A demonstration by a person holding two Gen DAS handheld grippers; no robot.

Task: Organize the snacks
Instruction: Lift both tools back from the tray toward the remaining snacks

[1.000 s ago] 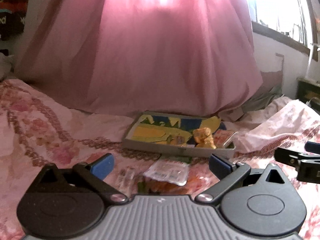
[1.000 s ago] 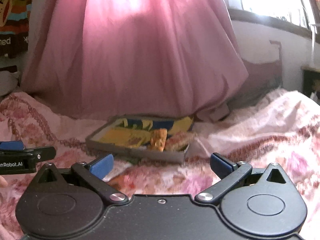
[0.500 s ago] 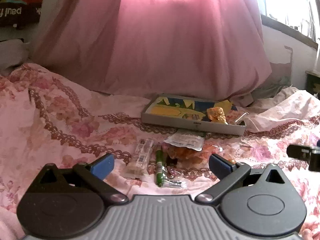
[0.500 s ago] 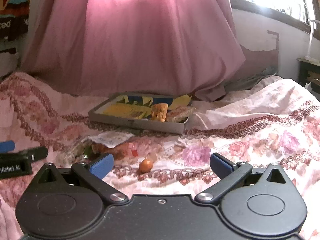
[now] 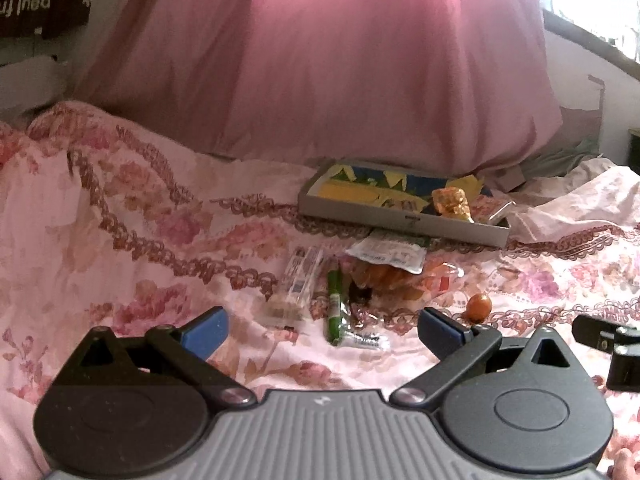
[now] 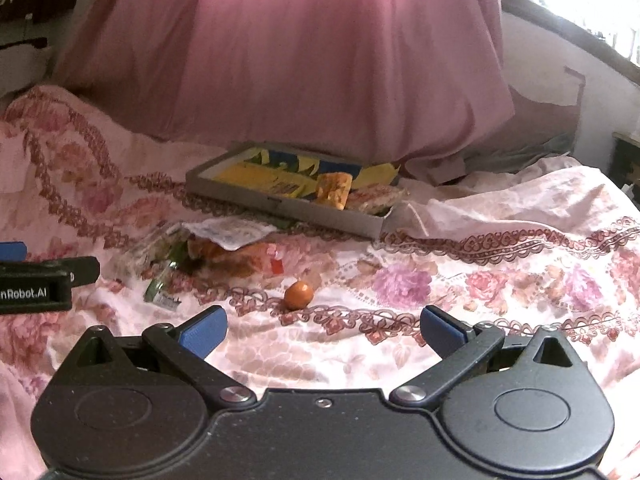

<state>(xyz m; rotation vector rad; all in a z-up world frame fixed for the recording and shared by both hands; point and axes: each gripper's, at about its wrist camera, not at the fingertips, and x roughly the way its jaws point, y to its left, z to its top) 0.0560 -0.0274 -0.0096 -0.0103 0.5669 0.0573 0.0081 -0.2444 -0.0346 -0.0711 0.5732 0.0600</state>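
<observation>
A flat grey box (image 5: 400, 222) (image 6: 280, 204) lies on the floral bedspread and holds an orange snack packet (image 5: 452, 202) (image 6: 334, 190). In front of it lies a pile of loose snacks: a white-and-orange packet (image 5: 390, 258) (image 6: 230, 236), a clear wrapped bar (image 5: 298, 284), a green stick (image 5: 334, 304) and a small orange ball (image 5: 479, 306) (image 6: 298, 295). My left gripper (image 5: 322, 330) is open and empty, just short of the pile. My right gripper (image 6: 322, 326) is open and empty, just short of the ball.
A pink curtain (image 5: 340, 60) hangs behind the box. The bedspread (image 6: 500, 280) is rumpled at the right. A dark cabinet edge (image 6: 626, 156) stands far right. The left gripper's side shows in the right wrist view (image 6: 40, 280).
Both grippers have pulled back and risen from the box. The loose snack pile and the orange ball have come into view. Both stay open.
</observation>
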